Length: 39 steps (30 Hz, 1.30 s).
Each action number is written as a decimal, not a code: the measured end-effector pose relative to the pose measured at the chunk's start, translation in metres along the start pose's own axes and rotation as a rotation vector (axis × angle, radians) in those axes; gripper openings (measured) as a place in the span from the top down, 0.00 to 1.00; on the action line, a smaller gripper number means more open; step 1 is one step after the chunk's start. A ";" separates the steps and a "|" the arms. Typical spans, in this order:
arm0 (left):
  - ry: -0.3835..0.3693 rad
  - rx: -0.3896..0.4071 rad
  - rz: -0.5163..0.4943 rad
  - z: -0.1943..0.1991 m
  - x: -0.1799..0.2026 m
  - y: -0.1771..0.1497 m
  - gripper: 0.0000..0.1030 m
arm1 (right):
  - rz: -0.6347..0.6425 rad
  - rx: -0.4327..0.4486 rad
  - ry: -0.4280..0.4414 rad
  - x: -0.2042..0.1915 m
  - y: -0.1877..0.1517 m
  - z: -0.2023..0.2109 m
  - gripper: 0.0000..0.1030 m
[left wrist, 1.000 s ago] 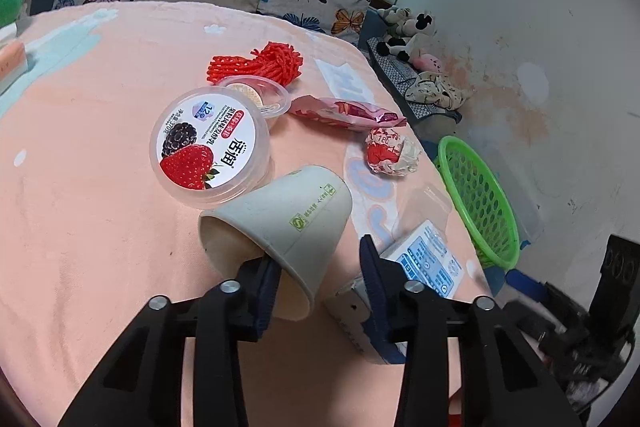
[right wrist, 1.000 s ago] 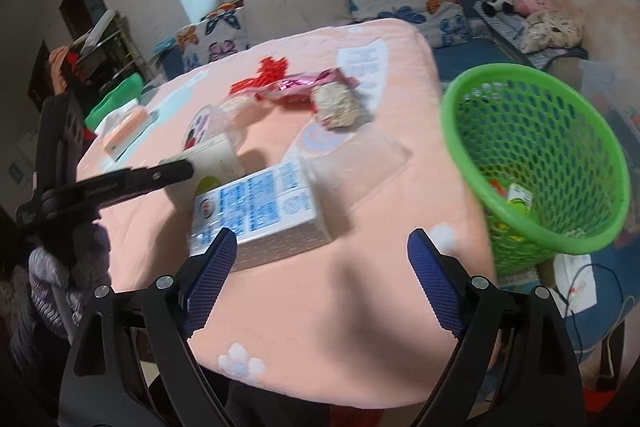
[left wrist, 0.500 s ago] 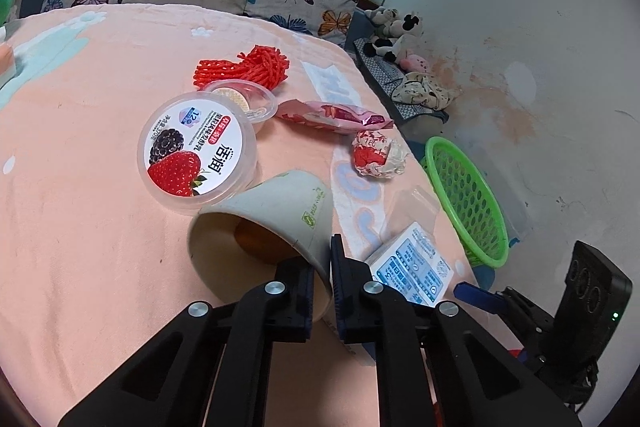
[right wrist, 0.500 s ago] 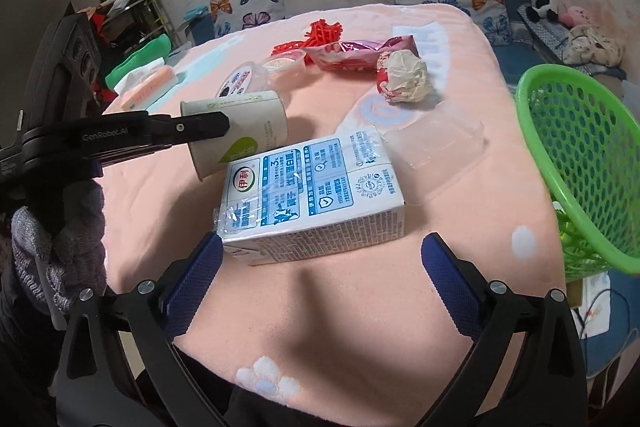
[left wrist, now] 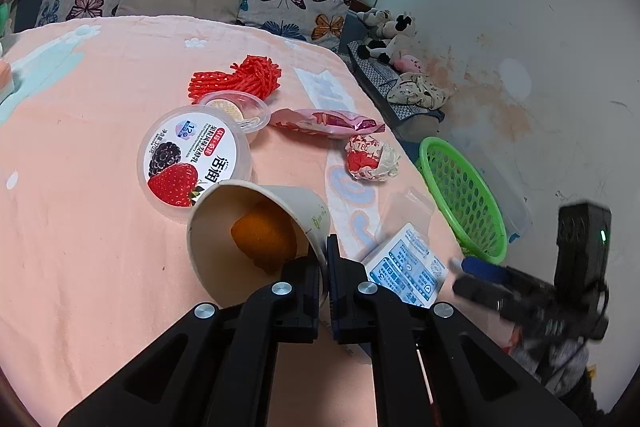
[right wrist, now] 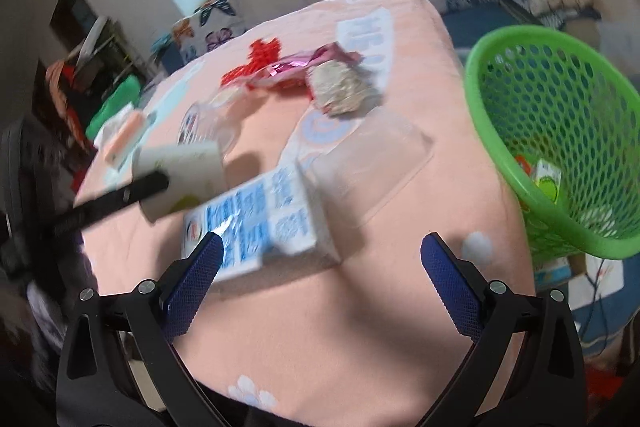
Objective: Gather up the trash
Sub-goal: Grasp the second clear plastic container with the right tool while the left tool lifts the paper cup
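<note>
From the left wrist camera, the left gripper [left wrist: 325, 281] has its two fingers pinched together on the rim wall of a paper cup [left wrist: 256, 235], one finger inside the mouth and one outside. The cup lies tipped on its side with its opening toward the camera, and an orange lump [left wrist: 264, 241] sits inside it. Just beyond the fingertips to the left lies a yogurt tub [left wrist: 194, 159] with berries on its lid; past that, a small clear dish [left wrist: 240, 111] and a red foam net [left wrist: 236, 81]. Ahead and slightly right lie a pink snack wrapper [left wrist: 326, 121] and a crumpled wrapper ball [left wrist: 372, 159]. Right beside the right finger sits a blue-and-white milk carton [left wrist: 408, 269] on the peach tablecloth [left wrist: 80, 187], and farther right, off the table edge, a green basket [left wrist: 460, 195]. The right gripper [left wrist: 476, 267] shows at the right, blurred.

From the right wrist camera (blurred), the right gripper [right wrist: 320, 259] stands wide apart, its jaws having just narrowed slightly, gripping nothing. The milk carton [right wrist: 264, 223] lies just ahead of the left finger [right wrist: 196, 275], with one corner between the tips. A clear plastic tray [right wrist: 368, 163] lies beyond it. The green basket [right wrist: 560, 147] is beyond the right finger, beside the table, with some trash inside. The paper cup [right wrist: 180, 179] hangs in the left gripper's finger, ahead to the left.
</note>
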<state>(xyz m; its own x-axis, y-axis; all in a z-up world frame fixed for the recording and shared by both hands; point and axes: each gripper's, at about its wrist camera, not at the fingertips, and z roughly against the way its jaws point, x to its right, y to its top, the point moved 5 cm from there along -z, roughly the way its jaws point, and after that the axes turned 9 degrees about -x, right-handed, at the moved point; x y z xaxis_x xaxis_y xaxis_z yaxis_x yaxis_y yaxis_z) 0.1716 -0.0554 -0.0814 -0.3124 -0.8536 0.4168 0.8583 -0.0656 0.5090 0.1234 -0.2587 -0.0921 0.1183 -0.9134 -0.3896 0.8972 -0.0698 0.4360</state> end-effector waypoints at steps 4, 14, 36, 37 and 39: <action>-0.002 0.000 -0.003 0.000 0.000 0.000 0.96 | -0.098 -0.031 0.026 0.013 0.020 -0.004 0.15; -0.021 0.001 -0.009 0.000 -0.004 -0.004 0.96 | -0.284 -0.105 -0.045 0.036 0.065 -0.035 0.30; -0.046 0.022 -0.016 0.012 -0.001 0.003 0.97 | -0.154 0.044 -0.213 0.037 0.076 0.002 0.51; -0.046 0.023 -0.018 0.013 -0.001 0.005 0.97 | -0.150 0.061 -0.211 0.040 0.076 0.009 0.51; -0.047 0.028 -0.023 0.015 0.003 0.008 0.97 | -0.153 0.083 -0.199 0.043 0.076 0.019 0.51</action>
<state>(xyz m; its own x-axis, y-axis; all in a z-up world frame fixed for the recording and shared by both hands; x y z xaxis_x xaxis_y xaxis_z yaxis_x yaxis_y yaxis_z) 0.1713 -0.0512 -0.0649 -0.3510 -0.8266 0.4398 0.8392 -0.0695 0.5393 0.1882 -0.3112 -0.0607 -0.1091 -0.9500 -0.2925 0.8592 -0.2381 0.4529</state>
